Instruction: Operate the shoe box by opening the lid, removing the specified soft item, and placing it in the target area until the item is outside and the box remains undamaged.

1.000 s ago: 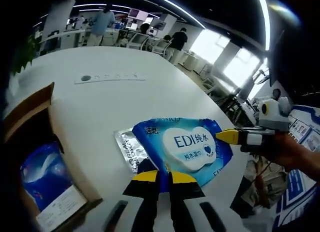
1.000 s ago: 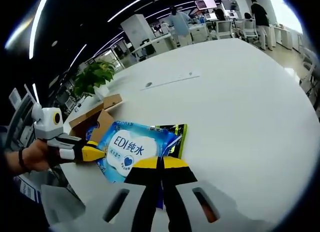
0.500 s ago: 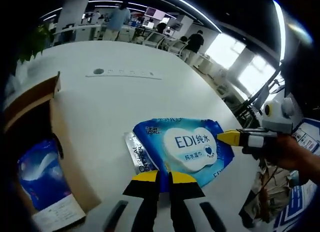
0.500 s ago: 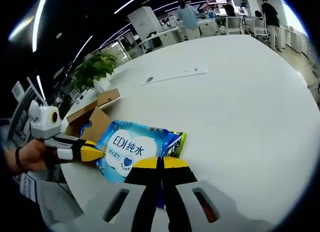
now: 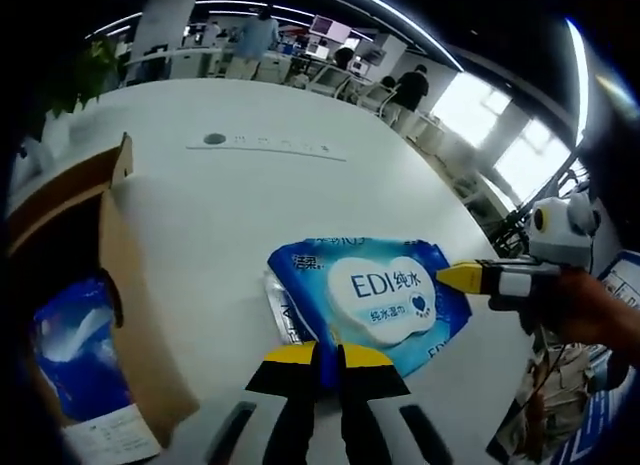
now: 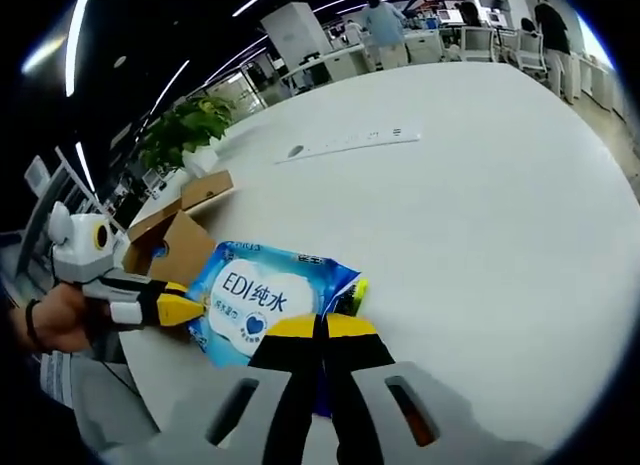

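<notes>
A blue EDI wet-wipes pack (image 5: 372, 293) lies over the white table, outside the box. My left gripper (image 5: 328, 353) is shut on its near edge. From the right, my right gripper (image 5: 470, 278) meets the pack's far end with its yellow tips. In the right gripper view the same pack (image 6: 262, 300) sits in front of my right gripper (image 6: 322, 327), whose jaws are shut on its edge. The left gripper (image 6: 182, 307) holds the opposite end. The open cardboard shoe box (image 5: 118, 270) stands at the left, with a blue item (image 5: 62, 357) inside.
A silver packet (image 5: 284, 313) pokes out from under the pack, seen as a green-edged strip (image 6: 354, 291) in the right gripper view. The box (image 6: 178, 235) and a potted plant (image 6: 190, 130) are beyond. A long white strip (image 5: 265, 147) lies mid-table. People and desks are far behind.
Both cameras have shifted a little. The pack now covers more of the silver packet than before. Both grippers stay shut on the pack's ends.
</notes>
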The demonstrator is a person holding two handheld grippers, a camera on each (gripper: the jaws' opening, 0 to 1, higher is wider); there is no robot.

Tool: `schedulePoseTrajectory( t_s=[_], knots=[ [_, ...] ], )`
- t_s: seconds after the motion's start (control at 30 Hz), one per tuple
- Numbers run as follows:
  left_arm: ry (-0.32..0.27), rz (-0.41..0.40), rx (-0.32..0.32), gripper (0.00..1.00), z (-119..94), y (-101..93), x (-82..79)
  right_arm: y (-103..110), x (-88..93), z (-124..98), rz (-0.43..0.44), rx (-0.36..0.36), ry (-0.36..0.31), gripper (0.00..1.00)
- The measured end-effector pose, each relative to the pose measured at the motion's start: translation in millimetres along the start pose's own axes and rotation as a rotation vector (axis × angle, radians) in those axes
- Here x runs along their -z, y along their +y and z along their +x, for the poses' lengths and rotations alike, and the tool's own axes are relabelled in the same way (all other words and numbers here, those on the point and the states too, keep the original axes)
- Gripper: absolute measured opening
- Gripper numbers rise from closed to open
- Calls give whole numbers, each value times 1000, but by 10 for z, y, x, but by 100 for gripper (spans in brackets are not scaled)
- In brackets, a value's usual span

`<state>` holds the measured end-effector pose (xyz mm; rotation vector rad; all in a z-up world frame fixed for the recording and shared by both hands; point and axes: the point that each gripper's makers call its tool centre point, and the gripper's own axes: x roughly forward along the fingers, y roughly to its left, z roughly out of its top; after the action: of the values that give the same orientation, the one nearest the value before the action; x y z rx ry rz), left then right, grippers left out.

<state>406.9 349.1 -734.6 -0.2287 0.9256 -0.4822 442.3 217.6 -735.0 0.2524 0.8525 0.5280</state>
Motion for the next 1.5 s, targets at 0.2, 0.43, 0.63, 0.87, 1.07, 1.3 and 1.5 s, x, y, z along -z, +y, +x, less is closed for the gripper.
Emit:
schedulePoseTrajectory(
  t_s=[0.2,0.43,0.63,0.87,1.07,1.3,1.5],
  knots=[
    [0,-5,-28,6,28,52,7,-4,24,56,8,-8,3,0],
    [12,-15,-64,7,51,150,73,7,107,184,16,-17,18,0],
    [11,-3,-69,7,67,181,88,7,107,208,31,-17,14,0],
    [13,1,-69,8,81,197,84,-36,157,202,53,3,21,0],
    [22,26,-65,13,64,183,103,-39,180,190,69,19,27,1],
    [32,57,-65,15,-22,219,150,39,205,95,65,32,25,2],
    [31,72,-61,16,-83,228,162,63,197,-19,45,51,23,2]
  ],
)
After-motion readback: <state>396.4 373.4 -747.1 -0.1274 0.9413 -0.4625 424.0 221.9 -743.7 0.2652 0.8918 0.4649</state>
